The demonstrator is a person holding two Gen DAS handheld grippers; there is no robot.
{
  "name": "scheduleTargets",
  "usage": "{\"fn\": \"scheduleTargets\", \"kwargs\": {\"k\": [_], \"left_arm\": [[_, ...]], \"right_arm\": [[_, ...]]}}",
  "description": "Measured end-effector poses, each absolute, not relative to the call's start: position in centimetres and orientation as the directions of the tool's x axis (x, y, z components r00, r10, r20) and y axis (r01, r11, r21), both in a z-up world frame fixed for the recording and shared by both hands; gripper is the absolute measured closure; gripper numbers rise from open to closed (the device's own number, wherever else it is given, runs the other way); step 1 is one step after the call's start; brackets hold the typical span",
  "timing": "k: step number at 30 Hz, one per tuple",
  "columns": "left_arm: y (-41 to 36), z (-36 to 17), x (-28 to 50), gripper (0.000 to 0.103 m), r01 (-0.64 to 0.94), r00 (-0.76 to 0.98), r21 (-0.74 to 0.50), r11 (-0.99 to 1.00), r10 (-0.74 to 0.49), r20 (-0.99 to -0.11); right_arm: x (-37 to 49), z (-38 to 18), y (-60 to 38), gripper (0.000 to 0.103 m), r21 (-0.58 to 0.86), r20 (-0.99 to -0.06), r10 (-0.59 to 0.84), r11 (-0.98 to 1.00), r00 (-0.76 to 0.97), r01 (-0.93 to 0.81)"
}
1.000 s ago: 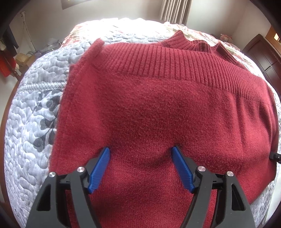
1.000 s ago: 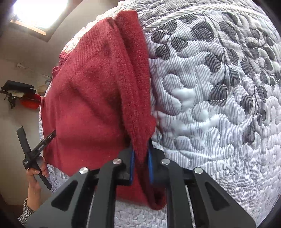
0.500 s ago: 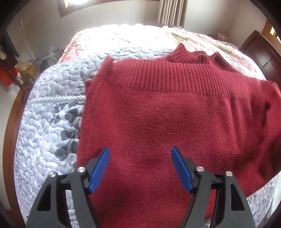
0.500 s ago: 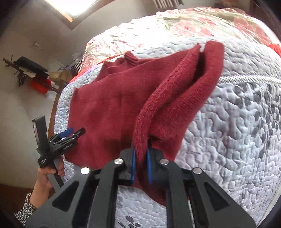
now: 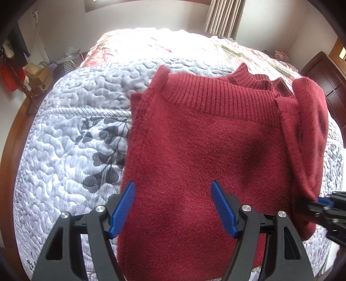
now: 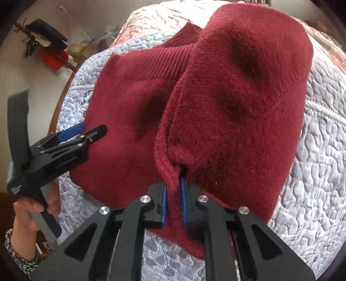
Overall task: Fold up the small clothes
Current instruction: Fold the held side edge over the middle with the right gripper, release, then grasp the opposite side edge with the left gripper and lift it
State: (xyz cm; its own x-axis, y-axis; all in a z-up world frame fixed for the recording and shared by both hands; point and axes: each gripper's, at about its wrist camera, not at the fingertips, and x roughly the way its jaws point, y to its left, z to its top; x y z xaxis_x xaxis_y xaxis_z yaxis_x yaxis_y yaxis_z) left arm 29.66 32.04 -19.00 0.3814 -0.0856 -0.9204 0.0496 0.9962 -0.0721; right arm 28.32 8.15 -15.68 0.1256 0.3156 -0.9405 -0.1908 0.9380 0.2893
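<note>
Two grippers here: the right gripper [image 6: 173, 194] is clamped tight on the edge of the red sweater [image 5: 205, 151], lifting that side up over the rest, which lies flat on the quilted bed [image 5: 64, 151]. Only the right wrist view shows that pinch; the left view shows the left gripper [image 5: 173, 188] spread wide, holding nothing, over the sweater's near part, with curtains [image 5: 222, 17] way back.
</note>
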Motion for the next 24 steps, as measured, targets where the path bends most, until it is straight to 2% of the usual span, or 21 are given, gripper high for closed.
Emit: {"fn": "scheduleTargets", "kwargs": {"k": [8, 10, 12, 13, 18, 24], "left_arm": [[31.1, -18.7, 29.8, 0.031, 0.042, 0.375, -0.085, 0.995, -0.095, -0.922], [30.8, -18.2, 30.1, 0.031, 0.043, 0.378, -0.102, 0.994, -0.110, -0.919], [30.4, -17.6, 30.3, 0.031, 0.048, 0.383, -0.135, 0.990, -0.143, -0.913], [30.2, -17.3, 30.3, 0.031, 0.052, 0.386, -0.155, 0.986, -0.163, -0.908], [27.8, -16.0, 31.1, 0.030, 0.094, 0.381, -0.274, 0.957, -0.289, -0.878], [24.7, -16.8, 32.0, 0.027, 0.127, 0.340, -0.354, 0.927, -0.376, -0.862]], "right_arm": [[28.1, -17.3, 7.2, 0.081, 0.383, -0.911, 0.403, 0.906, 0.089, -0.180], [27.9, -16.2, 6.6, 0.074, 0.426, -0.891, 0.445, 0.888, 0.092, -0.173], [27.1, -14.2, 5.6, 0.055, 0.467, -0.864, 0.490, 0.866, 0.119, -0.177], [26.6, -13.0, 5.1, 0.049, 0.464, -0.857, 0.494, 0.864, 0.148, -0.196], [24.9, -9.6, 1.7, 0.048, 0.454, -0.842, 0.494, 0.866, 0.217, -0.211], [24.0, -12.0, -4.4, 0.051, 0.411, -0.883, 0.416, 0.909, 0.218, -0.070]]}}
